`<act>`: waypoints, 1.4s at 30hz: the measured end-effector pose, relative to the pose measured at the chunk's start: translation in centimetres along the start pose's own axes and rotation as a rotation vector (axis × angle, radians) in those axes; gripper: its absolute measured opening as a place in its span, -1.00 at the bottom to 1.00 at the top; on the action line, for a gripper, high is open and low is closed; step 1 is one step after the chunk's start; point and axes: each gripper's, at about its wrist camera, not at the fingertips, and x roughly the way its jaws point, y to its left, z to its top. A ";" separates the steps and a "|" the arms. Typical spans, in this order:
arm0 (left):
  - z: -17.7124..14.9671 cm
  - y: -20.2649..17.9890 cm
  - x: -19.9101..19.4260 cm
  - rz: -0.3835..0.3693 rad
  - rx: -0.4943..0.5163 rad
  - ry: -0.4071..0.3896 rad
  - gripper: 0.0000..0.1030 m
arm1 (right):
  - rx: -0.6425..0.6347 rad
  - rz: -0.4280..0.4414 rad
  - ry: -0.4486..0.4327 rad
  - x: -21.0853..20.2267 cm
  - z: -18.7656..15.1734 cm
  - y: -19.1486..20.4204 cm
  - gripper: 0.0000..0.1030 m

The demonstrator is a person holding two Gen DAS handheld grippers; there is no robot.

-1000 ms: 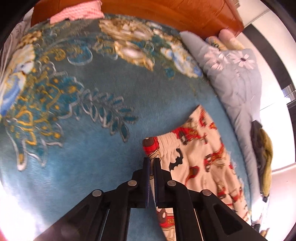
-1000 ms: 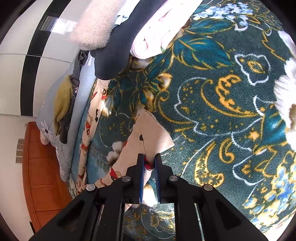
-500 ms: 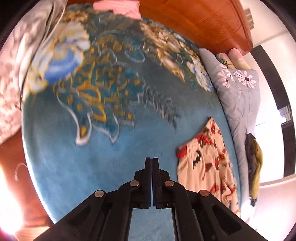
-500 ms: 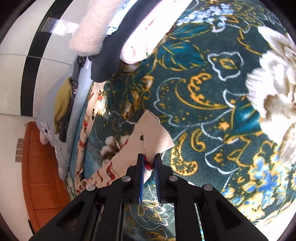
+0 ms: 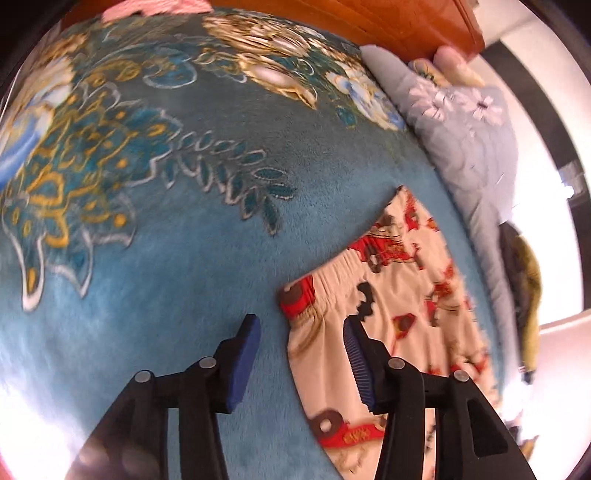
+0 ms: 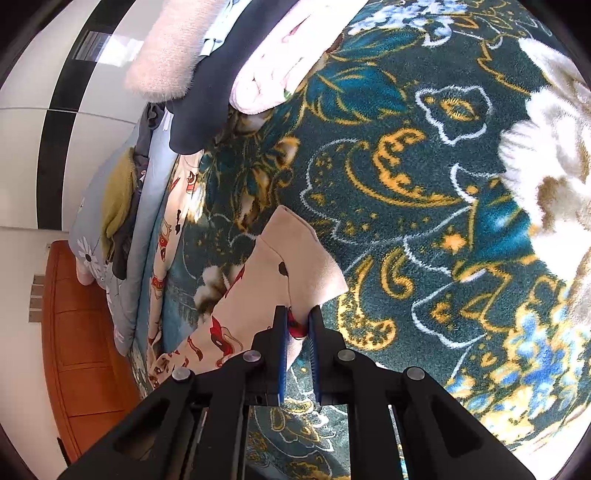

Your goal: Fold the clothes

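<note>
Teal floral bedspread (image 5: 177, 280): printed shorts (image 5: 402, 314), grey pillow (image 5: 469, 147)

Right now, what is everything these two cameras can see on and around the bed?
Cream cartoon-print pants: one, cream with red and black figures, spread on the blanket.
Plush teal floral blanket: one, teal with gold and white, covering the bed.
Grey quilted flowered pillow: one, grey, along the bed's edge.
Pile of clothes: one, fuzzy pink, dark navy and pale pink pieces, at the blanket's far edge.
Olive and dark garments: a small heap on the pillow.
Orange wooden headboard: one, behind the bed.
Left claw: open, straddling the pants' waistband edge.
Right claw: shut on the pants' other end.
</note>
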 end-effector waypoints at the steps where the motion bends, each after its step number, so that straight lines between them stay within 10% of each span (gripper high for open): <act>1: 0.0 -0.4 0.2 0.017 0.012 -0.001 0.00 | 0.000 -0.002 0.002 0.0 0.0 0.0 -0.79; 4: 0.0 -1.2 0.7 0.049 0.026 -0.007 -0.02 | 0.001 -0.003 0.002 0.1 0.1 0.1 -0.79; 8: -0.2 -1.1 0.7 0.003 0.007 0.013 -0.74 | -0.003 -0.003 0.004 0.3 0.2 0.5 -0.79; 18: -0.5 2.1 -5.4 -0.028 -0.022 -0.136 -0.85 | -0.031 0.026 -0.031 -1.0 0.4 1.6 -0.79; 23: -1.8 6.1 -5.1 0.037 -0.020 -0.089 -0.85 | -0.042 -0.015 0.000 -0.9 -0.8 0.2 -0.80; 30: -0.9 5.9 -5.5 -0.090 -0.130 -0.036 -0.85 | -0.005 0.017 0.003 -1.2 -0.8 -0.4 -0.80; 42: 5.0 1.2 -5.4 -0.397 -0.487 0.076 -0.85 | -0.156 0.213 -0.087 -1.9 7.0 14.4 -0.80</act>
